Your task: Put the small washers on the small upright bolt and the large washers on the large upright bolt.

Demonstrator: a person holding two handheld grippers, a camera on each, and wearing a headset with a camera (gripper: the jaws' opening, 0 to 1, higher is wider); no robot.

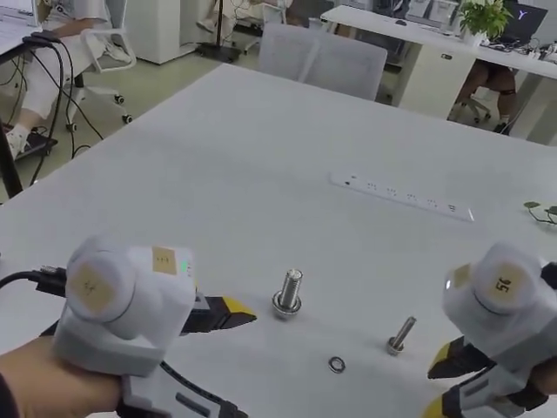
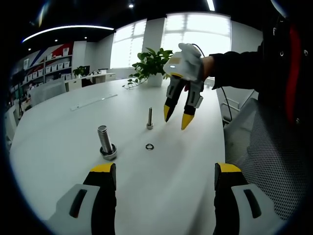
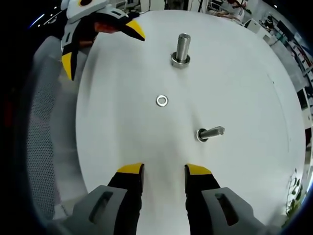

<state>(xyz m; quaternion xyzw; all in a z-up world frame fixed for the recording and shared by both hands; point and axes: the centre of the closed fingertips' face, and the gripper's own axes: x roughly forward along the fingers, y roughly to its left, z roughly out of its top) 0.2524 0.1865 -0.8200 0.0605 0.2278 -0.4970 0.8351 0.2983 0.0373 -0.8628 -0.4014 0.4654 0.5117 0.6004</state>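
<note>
Nearest sits the left gripper (image 2: 165, 169), jaws wide apart and empty. The right gripper (image 3: 164, 169) hovers with jaws apart too, a narrower gap, holding nothing. One small washer (image 1: 337, 364) lies flat on the table (image 1: 261, 174), nearer than both bolts. Just right of it stands the small bolt (image 1: 400, 335). Left and farther is the large bolt (image 1: 289, 292), ringed at its foot by what may be a washer. Pinching so thin a ring off a smooth top could skid it away, and a stray jaw could topple the small bolt.
</note>
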